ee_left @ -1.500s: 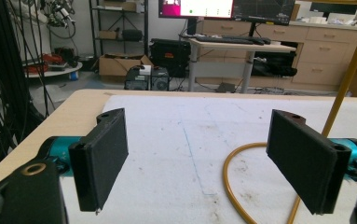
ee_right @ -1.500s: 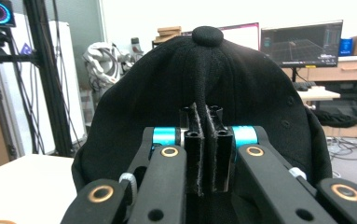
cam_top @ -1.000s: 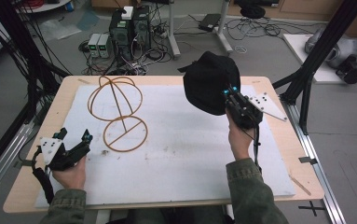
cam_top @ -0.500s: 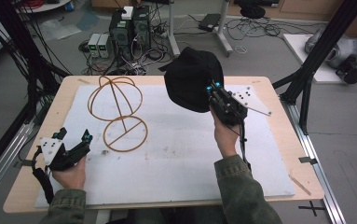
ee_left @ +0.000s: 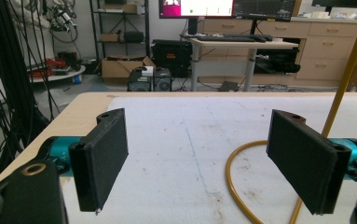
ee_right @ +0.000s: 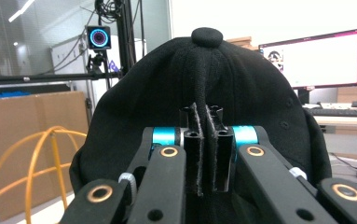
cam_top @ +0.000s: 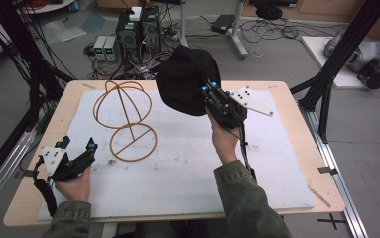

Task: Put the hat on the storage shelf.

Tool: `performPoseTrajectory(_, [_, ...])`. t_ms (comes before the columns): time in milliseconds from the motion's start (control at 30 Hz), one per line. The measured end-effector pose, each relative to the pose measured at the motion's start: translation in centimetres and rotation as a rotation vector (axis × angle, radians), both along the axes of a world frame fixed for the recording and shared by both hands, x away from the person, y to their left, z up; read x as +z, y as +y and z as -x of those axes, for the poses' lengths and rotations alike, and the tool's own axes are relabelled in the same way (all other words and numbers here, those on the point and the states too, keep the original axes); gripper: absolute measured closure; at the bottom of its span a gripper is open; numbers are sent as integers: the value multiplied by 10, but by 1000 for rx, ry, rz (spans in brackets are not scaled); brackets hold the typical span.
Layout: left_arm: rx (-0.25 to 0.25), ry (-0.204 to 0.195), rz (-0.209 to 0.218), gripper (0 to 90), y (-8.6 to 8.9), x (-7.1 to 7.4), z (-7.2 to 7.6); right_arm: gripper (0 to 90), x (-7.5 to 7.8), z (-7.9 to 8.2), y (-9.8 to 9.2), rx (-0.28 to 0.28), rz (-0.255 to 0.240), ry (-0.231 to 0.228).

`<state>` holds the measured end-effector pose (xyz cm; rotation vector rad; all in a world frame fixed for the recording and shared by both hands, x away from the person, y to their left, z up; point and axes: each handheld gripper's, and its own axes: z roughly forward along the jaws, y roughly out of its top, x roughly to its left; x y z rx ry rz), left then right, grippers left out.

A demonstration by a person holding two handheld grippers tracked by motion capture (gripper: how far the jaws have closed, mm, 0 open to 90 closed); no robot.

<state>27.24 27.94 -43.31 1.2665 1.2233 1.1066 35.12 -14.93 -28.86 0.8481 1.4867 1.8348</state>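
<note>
Right gripper [cam_top: 211, 93]: fingers clamped on black cap [cam_top: 185, 79], carried further toward upper centre.
Left gripper [cam_top: 81, 153]: fingers wide, unmoved, lower left of desk [cam_top: 296, 124].

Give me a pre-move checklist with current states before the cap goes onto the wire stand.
1. Right gripper shut on the black cap: ok, a fold of fabric is pinched between its jaws.
2. Cap lifted off the table: ok, held up in the air.
3. Wire hat stand upright on the white mat: ok.
4. Left gripper open and holding nothing: ok.
5. Left gripper steadying the stand: not ok, it sits beside the base ring, apart from it.
6. Cap opening facing the stand's dome: cannot tell.
</note>
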Motion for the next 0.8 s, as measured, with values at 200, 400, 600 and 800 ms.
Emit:
performPoseTrajectory(200, [-1, 0, 1, 208, 0, 0, 0, 872, 6, 1, 17, 33, -13, -7])
performPoseTrajectory(400, [-2, 1, 2, 208, 1, 0, 1, 871, 11, 1, 32, 58, -10, -19])
performPoseTrajectory(600, [-4, 1, 7, 209, 1, 0, 0, 871, 10, 1, 45, 85, -15, -11])
performPoseTrajectory(800, [-2, 1, 7, 210, 2, 0, 0, 872, 12, 2, 58, 109, -16, -15])
